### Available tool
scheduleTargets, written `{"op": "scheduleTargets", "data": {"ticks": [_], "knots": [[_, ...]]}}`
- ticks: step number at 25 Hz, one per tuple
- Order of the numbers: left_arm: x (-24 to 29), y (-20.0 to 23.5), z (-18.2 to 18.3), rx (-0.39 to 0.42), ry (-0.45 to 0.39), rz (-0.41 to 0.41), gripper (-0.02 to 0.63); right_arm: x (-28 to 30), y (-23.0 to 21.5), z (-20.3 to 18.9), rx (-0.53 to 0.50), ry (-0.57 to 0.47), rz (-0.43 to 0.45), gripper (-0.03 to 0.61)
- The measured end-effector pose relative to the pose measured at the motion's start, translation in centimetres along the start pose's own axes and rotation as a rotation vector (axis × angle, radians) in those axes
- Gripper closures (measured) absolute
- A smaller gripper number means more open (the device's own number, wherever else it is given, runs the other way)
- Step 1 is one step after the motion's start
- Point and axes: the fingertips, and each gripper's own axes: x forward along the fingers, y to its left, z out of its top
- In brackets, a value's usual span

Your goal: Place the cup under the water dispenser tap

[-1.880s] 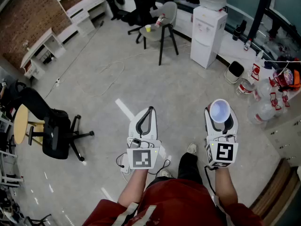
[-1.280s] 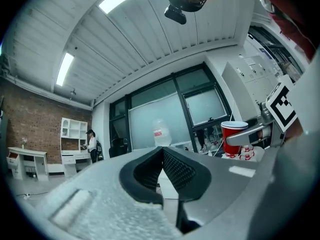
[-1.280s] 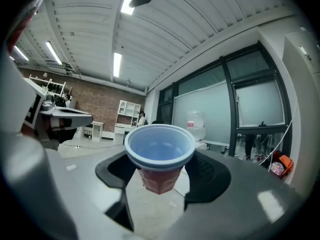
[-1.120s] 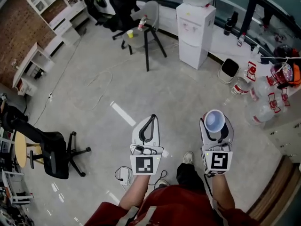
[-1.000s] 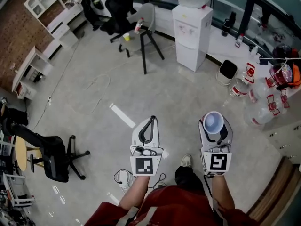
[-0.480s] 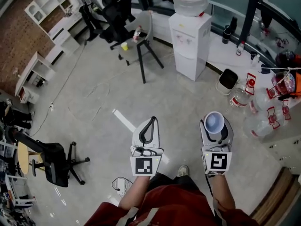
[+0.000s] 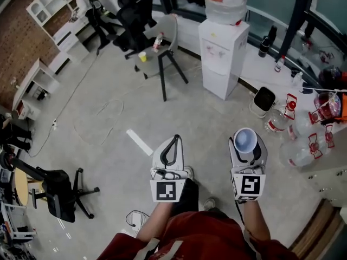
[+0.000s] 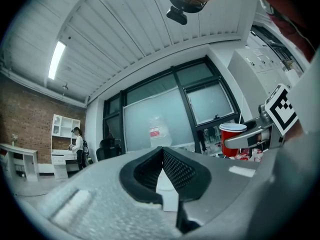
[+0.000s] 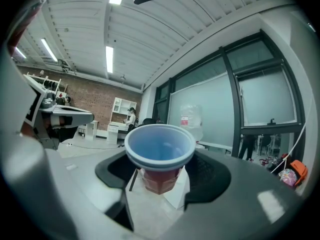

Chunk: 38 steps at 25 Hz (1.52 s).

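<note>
The person's 2 forearms reach forward side by side from a red top, each holding its gripper level above the grey floor. The right gripper pinches a red plastic cup between its 2 spread jaws. The cup stands upright with its mouth up, blue inside, its lower wall squeezed by the black pads. The left gripper carries nothing, and its jaws are pressed together at the tips. The white water dispenser stands ahead at the far edge of the floor, against the glass wall, with a clear bottle on top. It is well apart from the cup. A grey chair stands to the left of the dispenser.
</note>
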Motion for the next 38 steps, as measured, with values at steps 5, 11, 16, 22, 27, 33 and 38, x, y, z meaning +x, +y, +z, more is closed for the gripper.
{"op": "scheduleTargets", "data": {"ticks": [5,11,16,22,27,33,38], "knots": [[4.6,4.4,-0.9,0.021,-0.027,-0.018,0.617,6.0,0.9,0.5,-0.016,0.020,-0.013,0.282],[9.4,10.8,-2.5,-0.028,-0.031,-0.019,0.617,13.2,3.2,1.1,-0.017,0.049,-0.017,0.282],[12.6,15.5,-4.4,-0.034,-0.020,-0.030,0.617,18.7,4.8,0.8,-0.001,0.077,-0.031,0.282],[16.1,19.7,-5.5,-0.003,-0.025,-0.062,0.617,23.5,6.1,1.2,-0.012,0.094,-0.043,0.282],[18.4,21.6,-6.7,-0.054,-0.031,-0.052,0.617,26.5,6.3,0.7,-0.011,0.099,-0.051,0.282],[22.9,21.5,-7.8,-0.045,-0.026,-0.070,0.617,30.3,4.2,-0.5,0.003,0.102,-0.062,0.282],[28.6,20.9,-9.2,-0.035,-0.004,-0.084,0.617,34.8,0.9,-1.6,0.015,0.097,-0.064,0.282]]}}
